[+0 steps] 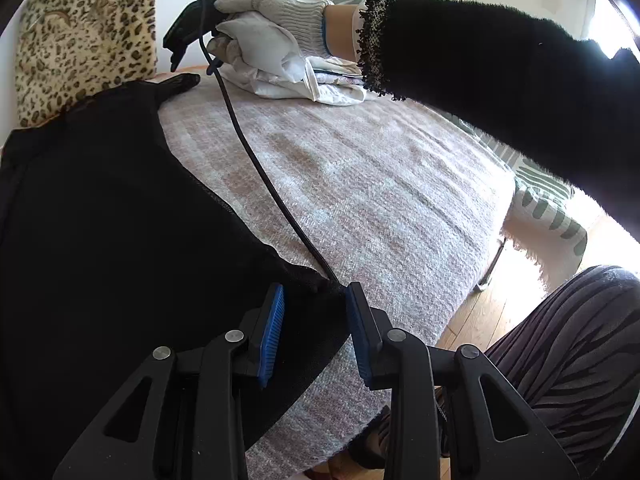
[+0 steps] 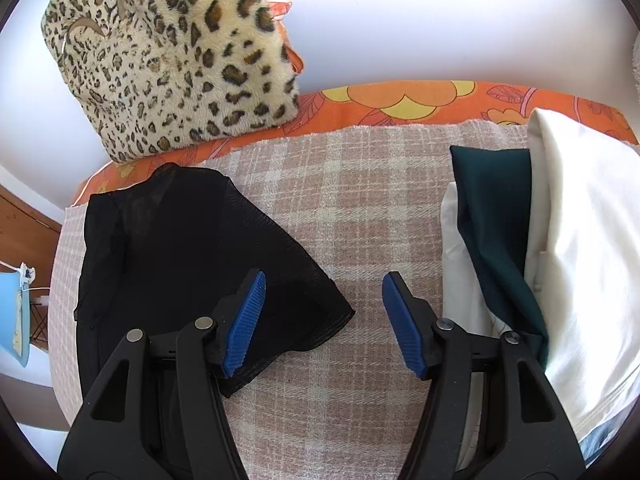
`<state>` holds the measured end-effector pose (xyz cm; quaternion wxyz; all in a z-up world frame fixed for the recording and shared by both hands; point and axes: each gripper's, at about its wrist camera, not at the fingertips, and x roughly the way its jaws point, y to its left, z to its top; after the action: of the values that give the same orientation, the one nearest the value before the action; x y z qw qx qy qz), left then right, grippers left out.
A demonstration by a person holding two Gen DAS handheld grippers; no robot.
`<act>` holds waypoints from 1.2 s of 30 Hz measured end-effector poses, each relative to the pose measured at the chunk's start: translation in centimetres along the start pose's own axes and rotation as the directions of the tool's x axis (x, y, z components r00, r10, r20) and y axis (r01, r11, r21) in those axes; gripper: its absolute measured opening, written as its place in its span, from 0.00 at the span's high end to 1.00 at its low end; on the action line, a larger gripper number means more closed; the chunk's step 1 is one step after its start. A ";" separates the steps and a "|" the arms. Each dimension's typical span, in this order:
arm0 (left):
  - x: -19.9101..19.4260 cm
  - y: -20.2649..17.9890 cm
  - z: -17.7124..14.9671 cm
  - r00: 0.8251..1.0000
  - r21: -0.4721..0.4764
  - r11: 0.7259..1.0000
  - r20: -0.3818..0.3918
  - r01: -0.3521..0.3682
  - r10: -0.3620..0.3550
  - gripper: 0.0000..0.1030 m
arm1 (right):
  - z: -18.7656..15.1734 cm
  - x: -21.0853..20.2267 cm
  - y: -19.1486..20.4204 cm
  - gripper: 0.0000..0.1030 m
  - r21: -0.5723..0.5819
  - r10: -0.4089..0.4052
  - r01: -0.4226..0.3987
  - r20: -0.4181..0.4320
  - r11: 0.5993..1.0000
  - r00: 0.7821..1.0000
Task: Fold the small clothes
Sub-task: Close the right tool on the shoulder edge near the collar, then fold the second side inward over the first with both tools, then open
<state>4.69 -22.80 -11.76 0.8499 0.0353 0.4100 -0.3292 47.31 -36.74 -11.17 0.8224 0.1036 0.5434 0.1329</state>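
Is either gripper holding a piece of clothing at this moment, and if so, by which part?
Nothing is held. The right gripper is open above the checked blanket. The left gripper is open too, its jaws on either side of the black mesh garment's corner.

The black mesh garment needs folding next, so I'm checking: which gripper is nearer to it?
Left. The left gripper straddles the black mesh garment at its corner; the right gripper hovers open beside its edge, over the plaid blanket.

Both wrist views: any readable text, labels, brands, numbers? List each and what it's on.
None readable in either view.
The black garment, the white clothes, the dark green cloth and the leopard cushion show no print or tag.
The light blue item at the frame edge: too small to tell.
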 end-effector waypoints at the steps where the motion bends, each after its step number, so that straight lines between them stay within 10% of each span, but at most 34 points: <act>1: 0.1 -0.1 0.0 1.000 0.003 1.000 -0.002 0.005 -0.005 0.63 | 0.1 -0.2 -0.1 0.37 0.006 0.013 -0.013 0.006 1.000 1.000; 8: 0.6 -1.1 -0.3 0.999 0.064 0.997 0.009 -0.032 0.031 0.53 | 0.0 1.2 0.4 0.36 0.020 0.037 -0.038 0.015 0.999 0.999; 14: 0.1 1.1 -0.2 0.999 -0.031 0.999 0.038 0.032 -0.031 0.88 | -0.3 2.1 0.6 0.36 0.034 0.018 -0.020 0.049 0.999 0.999; 20: -1.9 3.4 -0.2 0.992 -0.167 0.984 0.115 0.064 -0.045 0.92 | -0.7 2.1 1.1 0.36 0.029 0.040 -0.042 0.070 0.999 0.997; 22: -2.7 4.0 -0.3 0.989 -0.202 0.977 0.142 0.071 -0.042 0.92 | -1.0 2.2 1.5 0.47 0.014 0.034 -0.035 0.077 0.999 0.996; 24: -3.2 4.5 -0.5 0.987 -0.231 0.970 0.157 0.072 -0.036 0.92 | -1.2 2.4 2.3 0.90 -0.015 -0.003 0.004 0.067 1.000 0.998; 36: -5.6 6.2 -2.9 0.978 -0.312 0.946 0.207 0.083 -0.018 0.93 | 0.0 -1.4 8.0 0.95 -0.099 -0.055 0.071 0.154 0.993 0.986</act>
<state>3.87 -14.03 -10.92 0.8727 -0.1466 0.3705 -0.2821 45.94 -29.64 -7.46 0.8694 0.0534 0.4747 0.1266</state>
